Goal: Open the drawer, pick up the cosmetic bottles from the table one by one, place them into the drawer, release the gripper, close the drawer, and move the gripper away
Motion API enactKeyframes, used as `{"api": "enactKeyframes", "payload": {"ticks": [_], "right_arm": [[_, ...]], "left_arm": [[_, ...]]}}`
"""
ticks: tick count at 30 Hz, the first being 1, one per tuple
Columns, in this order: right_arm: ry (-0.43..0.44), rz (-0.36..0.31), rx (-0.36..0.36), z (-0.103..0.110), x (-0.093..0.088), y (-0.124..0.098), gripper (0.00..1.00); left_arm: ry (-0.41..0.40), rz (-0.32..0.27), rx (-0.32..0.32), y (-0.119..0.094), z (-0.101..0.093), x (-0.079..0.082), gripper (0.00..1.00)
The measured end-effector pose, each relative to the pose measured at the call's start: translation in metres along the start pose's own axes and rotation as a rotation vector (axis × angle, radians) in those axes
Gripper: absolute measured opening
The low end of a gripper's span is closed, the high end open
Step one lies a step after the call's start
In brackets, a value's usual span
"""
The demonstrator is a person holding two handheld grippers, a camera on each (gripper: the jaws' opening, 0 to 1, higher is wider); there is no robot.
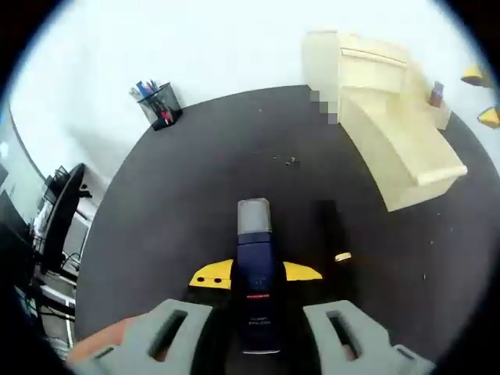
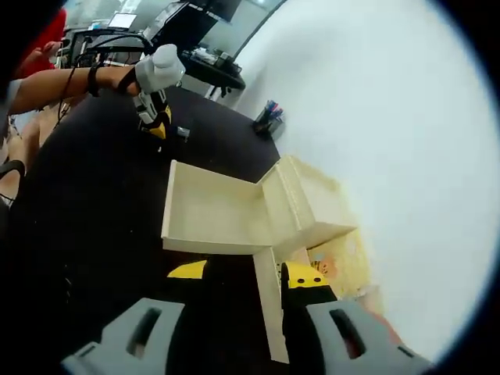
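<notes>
In the left gripper view, the left hand-held gripper point(image 1: 256, 328) has its jaws spread on either side of a dark blue cosmetic bottle point(image 1: 256, 289) with a grey cap, which stands upright on the dark surface point(image 1: 187, 195); whether the jaws touch the bottle cannot be told. Just beside the bottle stands a second, black bottle point(image 1: 326, 234), dim against the surface. Toward the far edge of the surface sits a cream drawer unit point(image 1: 367, 70) with its drawer point(image 1: 406, 148) pulled out, well apart from the bottles. A black mesh pen cup point(image 1: 162, 105) stands near the far edge, against the white wall point(image 1: 219, 47). In the right gripper view, the right hand-held gripper point(image 2: 242, 328) has its jaws spread around the front wall of the open drawer point(image 2: 211, 211); whether they touch it cannot be told. Beyond the drawer, a person's hand point(image 2: 117, 78) holds the left hand-held gripper point(image 2: 156, 105) over the surface point(image 2: 94, 203).
</notes>
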State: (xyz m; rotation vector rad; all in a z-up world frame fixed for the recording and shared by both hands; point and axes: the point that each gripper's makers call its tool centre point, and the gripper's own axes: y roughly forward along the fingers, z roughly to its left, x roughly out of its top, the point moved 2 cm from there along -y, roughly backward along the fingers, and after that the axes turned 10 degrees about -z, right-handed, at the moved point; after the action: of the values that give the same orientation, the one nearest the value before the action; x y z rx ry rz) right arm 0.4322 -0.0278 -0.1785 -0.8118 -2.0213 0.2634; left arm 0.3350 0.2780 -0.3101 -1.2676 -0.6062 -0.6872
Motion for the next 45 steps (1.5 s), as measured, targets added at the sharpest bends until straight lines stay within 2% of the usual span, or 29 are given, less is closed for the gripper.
{"api": "enactKeyframes", "payload": {"ticks": [1, 4, 6, 9, 12, 13, 14, 17, 18, 19, 21, 22, 25, 29, 31, 32, 33, 34, 35, 36, 37, 38, 39, 41, 42, 44, 45], "right_arm": [[0.001, 0.002, 0.003, 0.001, -0.001, 0.0, 0.32], [-0.001, 0.005, 0.005, 0.002, -0.002, -0.001, 0.32], [-0.004, 0.005, 0.0, 0.0, -0.002, -0.001, 0.32], [-0.007, 0.007, -0.009, -0.002, -0.004, -0.002, 0.32], [-0.007, 0.01, -0.017, -0.005, -0.005, -0.005, 0.32], [-0.005, 0.007, -0.021, -0.006, -0.005, -0.006, 0.32], [-0.002, 0.006, -0.025, -0.004, -0.006, -0.007, 0.32], [-0.003, 0.008, -0.036, -0.007, -0.006, -0.006, 0.32], [-0.002, 0.012, -0.042, -0.008, -0.006, -0.006, 0.32], [-0.002, 0.015, -0.045, -0.01, -0.007, -0.005, 0.32], [-0.004, 0.016, -0.046, -0.014, -0.007, -0.002, 0.32], [-0.002, 0.017, -0.043, -0.014, -0.007, -0.001, 0.32], [-0.008, 0.026, -0.041, -0.016, -0.008, 0.004, 0.33], [-0.013, 0.034, -0.037, -0.015, -0.009, 0.006, 0.33], [-0.014, 0.041, -0.039, -0.017, -0.01, 0.006, 0.33], [-0.018, 0.05, -0.042, -0.017, -0.013, 0.004, 0.33], [-0.019, 0.055, -0.047, -0.019, -0.014, 0.003, 0.33], [-0.017, 0.057, -0.051, -0.02, -0.015, 0.002, 0.33], [-0.015, 0.058, -0.056, -0.02, -0.016, 0.001, 0.33], [-0.011, 0.058, -0.058, -0.019, -0.017, -0.001, 0.33], [-0.008, 0.057, -0.06, -0.019, -0.018, -0.002, 0.33], [-0.004, 0.057, -0.064, -0.02, -0.019, -0.003, 0.33], [0.001, 0.059, -0.068, -0.022, -0.02, -0.004, 0.33], [0.007, 0.062, -0.073, -0.022, -0.022, -0.005, 0.33], [0.007, 0.065, -0.073, -0.022, -0.023, -0.005, 0.33], [0.005, 0.068, -0.073, -0.024, -0.024, -0.005, 0.33], [0.006, 0.067, -0.074, -0.025, -0.024, -0.006, 0.33]], "left_arm": [[0.002, 0.002, 0.001, -0.001, 0.0, 0.0, 0.19], [0.021, -0.049, -0.01, -0.006, 0.003, 0.008, 0.42], [0.016, -0.075, -0.024, -0.015, 0.002, 0.015, 0.45], [-0.02, -0.17, -0.042, -0.032, -0.001, 0.039, 0.45], [-0.086, -0.292, -0.107, -0.048, -0.014, 0.069, 0.45], [-0.123, -0.373, -0.146, -0.056, -0.024, 0.087, 0.45], [-0.14, -0.427, -0.187, -0.062, -0.033, 0.099, 0.45], [-0.207, -0.553, -0.296, -0.077, -0.06, 0.13, 0.46], [-0.204, -0.595, -0.312, -0.079, -0.067, 0.138, 0.46], [-0.179, -0.659, -0.289, -0.081, -0.071, 0.15, 0.46], [-0.132, -0.7, -0.253, -0.079, -0.077, 0.159, 0.46], [-0.106, -0.719, -0.261, -0.078, -0.085, 0.163, 0.46], [-0.082, -0.734, -0.329, -0.074, -0.108, 0.175, 0.47], [-0.122, -0.749, -0.418, -0.07, -0.133, 0.192, 0.53], [-0.212, -0.788, -0.493, -0.072, -0.146, 0.203, 0.54], [-0.272, -0.807, -0.553, -0.074, -0.154, 0.209, 0.54], [-0.343, -0.817, -0.609, -0.076, -0.161, 0.214, 0.55], [-0.475, -0.845, -0.679, -0.079, -0.167, 0.221, 0.55], [-0.526, -0.855, -0.718, -0.08, -0.17, 0.223, 0.55], [-0.616, -0.871, -0.761, -0.08, -0.171, 0.227, 0.54], [-0.72, -0.894, -0.777, -0.078, -0.17, 0.23, 0.54], [-0.776, -0.915, -0.795, -0.075, -0.171, 0.23, 0.52], [-0.857, -0.899, -0.807, -0.07, -0.171, 0.228, 0.5], [-0.989, -0.914, -0.818, -0.059, -0.165, 0.226, 0.43], [-1.091, -0.888, -0.841, -0.051, -0.162, 0.224, 0.43], [-1.247, -0.871, -0.86, -0.041, -0.153, 0.222, 0.49], [-1.287, -0.868, -0.855, -0.037, -0.15, 0.221, 0.53]]}}
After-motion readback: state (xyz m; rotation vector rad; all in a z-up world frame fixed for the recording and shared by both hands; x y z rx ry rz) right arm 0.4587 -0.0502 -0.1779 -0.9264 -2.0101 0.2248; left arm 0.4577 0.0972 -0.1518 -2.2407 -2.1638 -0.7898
